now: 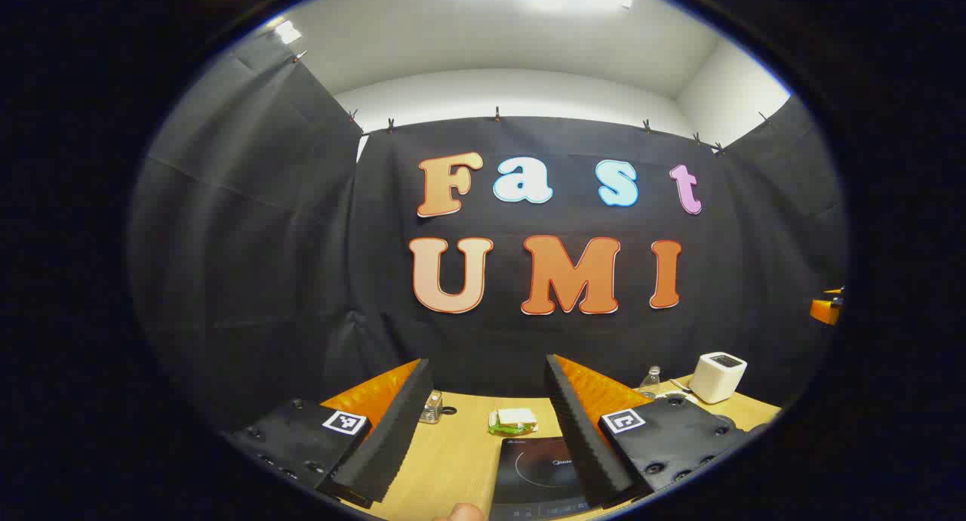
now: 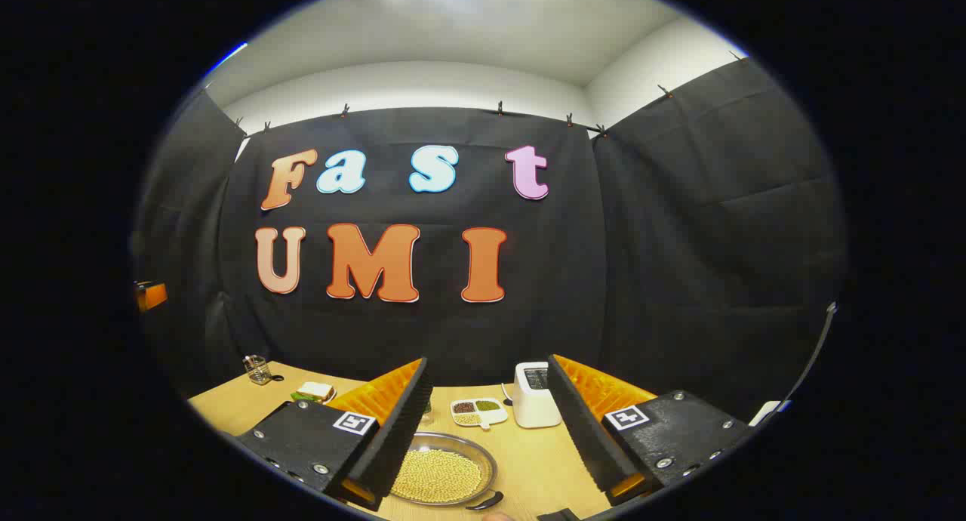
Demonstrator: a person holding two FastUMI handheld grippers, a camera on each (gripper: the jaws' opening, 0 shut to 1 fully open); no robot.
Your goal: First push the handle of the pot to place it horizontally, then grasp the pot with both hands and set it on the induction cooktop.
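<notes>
While both my left hand-held gripper (image 1: 483,430) and right hand-held gripper (image 2: 487,430) hang spread and empty, the shallow steel pot of yellow beans (image 2: 441,474) at lower centre could spill if I shove its dark handle (image 2: 487,500) hard toward the black induction cooktop (image 1: 537,468).

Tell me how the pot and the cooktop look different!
The pot is round, shiny metal and full of yellow beans; the cooktop is flat, black and has nothing on it. The pot has a dark handle; the cooktop has a thin circle drawn on top. Both sit on the wooden table.
</notes>
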